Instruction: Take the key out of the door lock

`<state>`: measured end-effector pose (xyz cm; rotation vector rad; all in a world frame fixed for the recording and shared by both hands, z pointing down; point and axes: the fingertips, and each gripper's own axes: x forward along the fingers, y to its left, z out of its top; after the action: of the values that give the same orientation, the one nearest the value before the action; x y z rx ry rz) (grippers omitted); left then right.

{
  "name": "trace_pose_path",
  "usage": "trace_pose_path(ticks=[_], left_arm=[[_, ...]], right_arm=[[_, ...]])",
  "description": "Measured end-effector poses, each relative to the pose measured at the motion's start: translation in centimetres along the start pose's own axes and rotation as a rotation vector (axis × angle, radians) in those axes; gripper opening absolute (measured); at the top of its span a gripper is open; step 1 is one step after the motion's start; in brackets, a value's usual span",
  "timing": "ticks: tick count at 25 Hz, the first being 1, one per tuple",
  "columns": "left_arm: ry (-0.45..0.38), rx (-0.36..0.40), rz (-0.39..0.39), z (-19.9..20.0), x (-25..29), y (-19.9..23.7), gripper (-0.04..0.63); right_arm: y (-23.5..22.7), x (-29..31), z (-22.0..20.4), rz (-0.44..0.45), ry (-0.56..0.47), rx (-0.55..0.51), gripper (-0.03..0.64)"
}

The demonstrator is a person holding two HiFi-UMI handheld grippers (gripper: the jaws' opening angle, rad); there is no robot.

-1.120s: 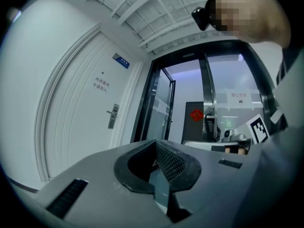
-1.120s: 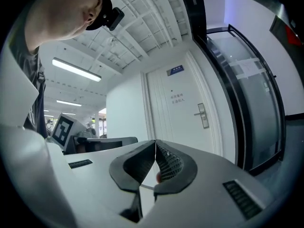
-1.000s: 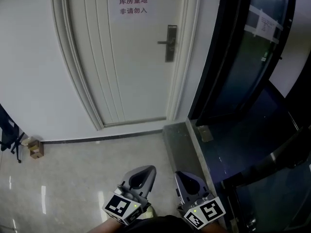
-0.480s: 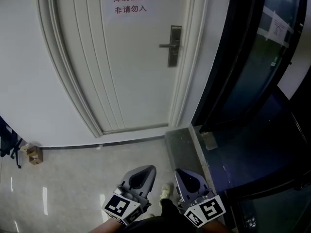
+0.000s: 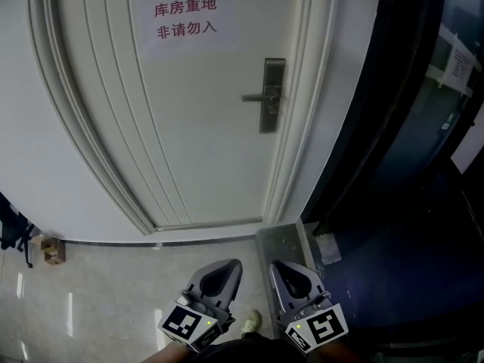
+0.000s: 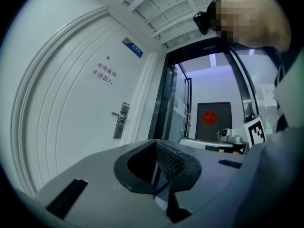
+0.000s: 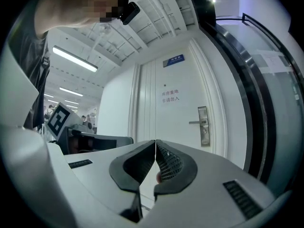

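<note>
A white door [image 5: 189,127] fills the head view, with a metal lock plate and lever handle [image 5: 271,95] on its right side. No key can be made out on the plate at this distance. Both grippers hang low, well short of the door. My left gripper [image 5: 225,269] is shut with nothing in it, and my right gripper [image 5: 283,272] beside it is shut and empty too. The left gripper view shows its jaws [image 6: 156,145] closed, with the lock plate [image 6: 121,120] far ahead at the left. The right gripper [image 7: 155,145] sees the lock plate [image 7: 203,126] ahead at the right.
A paper sign [image 5: 185,17] is stuck on the door above the handle. A dark glass door and frame [image 5: 393,127] stand at the right, with a grey threshold slab [image 5: 283,240] at their foot. A small cardboard box [image 5: 53,252] lies by the left wall.
The door has come closer and looms larger, and the lock plate sits lower in the head view. Both grippers stay shut, side by side at the bottom.
</note>
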<state>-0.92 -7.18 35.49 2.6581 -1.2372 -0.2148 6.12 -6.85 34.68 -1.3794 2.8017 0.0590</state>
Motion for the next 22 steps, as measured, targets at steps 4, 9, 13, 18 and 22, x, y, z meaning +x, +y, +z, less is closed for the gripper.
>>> trace_pose_path(ticks=[4, 9, 13, 18, 22], left_arm=[[-0.004, 0.012, 0.013, 0.7, 5.2, 1.2, 0.005], [0.006, 0.001, 0.024, 0.7, 9.3, 2.8, 0.005], [0.008, -0.011, 0.022, 1.0, 11.8, 4.3, 0.005], [0.008, -0.011, 0.019, 1.1, 14.4, 7.2, 0.005], [0.016, 0.000, 0.003, 0.9, 17.1, 9.5, 0.005]], right_arm=[[-4.7, 2.7, 0.2, 0.010, -0.004, -0.022, 0.015], [-8.7, 5.9, 0.0, 0.008, -0.004, -0.088, 0.015], [-12.5, 9.0, 0.1, -0.033, 0.003, -0.171, 0.015], [-17.1, 14.5, 0.3, -0.098, 0.017, -0.326, 0.015], [-20.3, 18.6, 0.2, -0.158, 0.021, -0.483, 0.015]])
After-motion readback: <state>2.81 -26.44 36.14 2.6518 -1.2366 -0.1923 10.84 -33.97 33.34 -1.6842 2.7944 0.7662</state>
